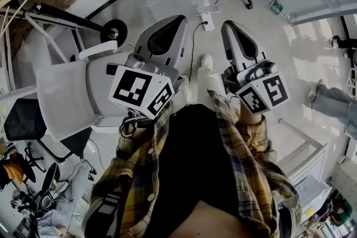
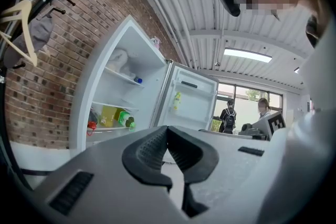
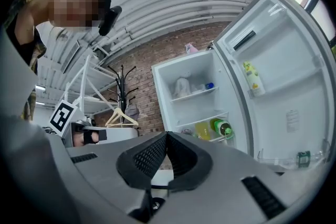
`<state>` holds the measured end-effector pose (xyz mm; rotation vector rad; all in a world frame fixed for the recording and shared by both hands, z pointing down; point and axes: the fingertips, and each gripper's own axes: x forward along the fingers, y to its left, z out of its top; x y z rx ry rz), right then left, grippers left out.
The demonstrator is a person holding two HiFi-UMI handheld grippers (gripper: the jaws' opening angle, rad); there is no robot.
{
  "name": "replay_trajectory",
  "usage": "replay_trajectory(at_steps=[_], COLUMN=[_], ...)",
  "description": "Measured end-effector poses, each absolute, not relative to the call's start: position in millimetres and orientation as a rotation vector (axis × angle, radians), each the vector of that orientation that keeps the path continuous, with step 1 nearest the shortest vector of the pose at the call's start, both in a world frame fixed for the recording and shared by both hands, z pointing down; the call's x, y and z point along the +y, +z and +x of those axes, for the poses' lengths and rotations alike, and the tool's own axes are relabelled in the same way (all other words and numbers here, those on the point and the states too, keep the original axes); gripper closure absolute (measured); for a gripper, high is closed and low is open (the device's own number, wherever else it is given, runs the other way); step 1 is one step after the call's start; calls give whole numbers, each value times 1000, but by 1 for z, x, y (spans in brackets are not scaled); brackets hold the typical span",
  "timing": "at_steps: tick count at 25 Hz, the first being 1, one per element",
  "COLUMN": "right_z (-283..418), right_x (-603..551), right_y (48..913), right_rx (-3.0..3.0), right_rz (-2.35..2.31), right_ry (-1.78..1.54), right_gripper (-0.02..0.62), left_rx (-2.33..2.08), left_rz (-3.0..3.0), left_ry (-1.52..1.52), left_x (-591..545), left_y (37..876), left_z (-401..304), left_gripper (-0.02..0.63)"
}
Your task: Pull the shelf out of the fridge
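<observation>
My left gripper (image 1: 177, 20) has its fingers pressed together with nothing between them; in the left gripper view the ribbed pads (image 2: 152, 147) meet at the tip. My right gripper (image 1: 227, 25) is the same, its pads (image 3: 149, 157) closed on each other and empty. In the head view both grippers sit in front of my plaid shirt (image 1: 245, 136) and point toward twelve o'clock, well apart from anything in the fridge.

In the left gripper view the fridge (image 2: 105, 50) stands open at about ten o'clock of my tips, against a brick wall (image 2: 58, 76), with its door (image 2: 191, 99) swung out at about one o'clock. In the right gripper view it lies at one o'clock, with the door running off to three.

The upper shelf (image 3: 197, 93) is seated in the cabinet. It carries a white bag (image 3: 182, 86) and a small blue-capped thing (image 3: 209, 85). The lower shelf (image 3: 202, 120) is also in place. Just below it, at the cabinet's four o'clock corner, lie a yellow pack (image 3: 202, 131) and a green bottle (image 3: 223, 127). A yellow bottle (image 3: 252, 78) stands in the door.

A coat rack with a wooden hanger (image 2: 18, 23) shows at nine o'clock in the left gripper view. Two people (image 2: 229, 115) stand far off by the window at three o'clock.
</observation>
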<state>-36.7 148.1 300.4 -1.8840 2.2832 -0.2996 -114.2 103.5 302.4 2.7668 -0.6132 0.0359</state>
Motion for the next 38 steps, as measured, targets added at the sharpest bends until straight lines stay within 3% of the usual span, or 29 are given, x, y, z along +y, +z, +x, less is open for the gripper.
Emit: replay_trajectory(at_steps=[19,38], right_z=[95,131], right_x=[73,40], right_y=[282,303], right_rx=[2451,2510], right_rz=[-1644,-1469], right_ry=[-246,-371], right_gripper=[577,578], left_rx=[-898,-1100], left_rz=[2753,2670], left_ry=[-64,-20], left_x=[36,8], left_y=[281,297], left_z=[4,28], left_gripper=[601,601])
